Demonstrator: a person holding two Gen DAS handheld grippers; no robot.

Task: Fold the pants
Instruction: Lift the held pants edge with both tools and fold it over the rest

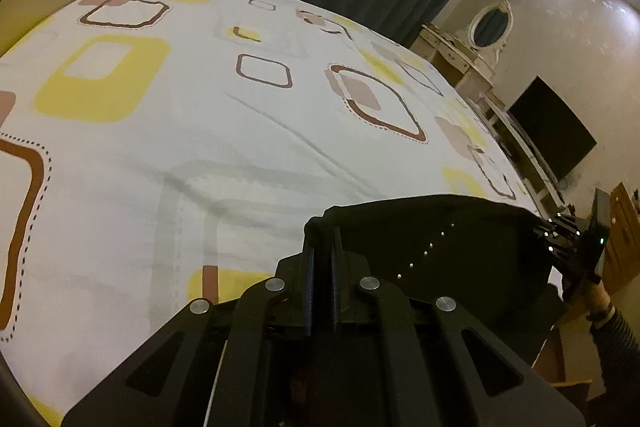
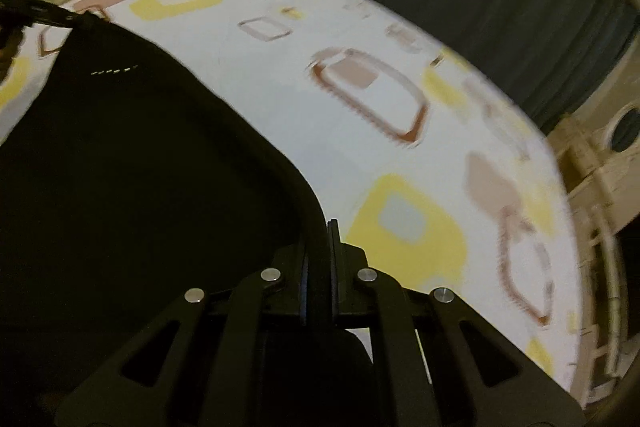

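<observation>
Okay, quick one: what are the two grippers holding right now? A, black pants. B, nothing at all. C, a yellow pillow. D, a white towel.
A: the left gripper and the right gripper are each shut on an edge of the black pants, stretched between them above the patterned bedsheet.

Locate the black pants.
The black pants hang stretched between the left gripper and right gripper, each shut on an edge, above the patterned white bedsheet.

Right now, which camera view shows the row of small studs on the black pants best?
The left wrist view: the studs appear sharp, as separate bright dots on the black pants. The right wrist view shows them only as a tiny, faint line far away.
</observation>
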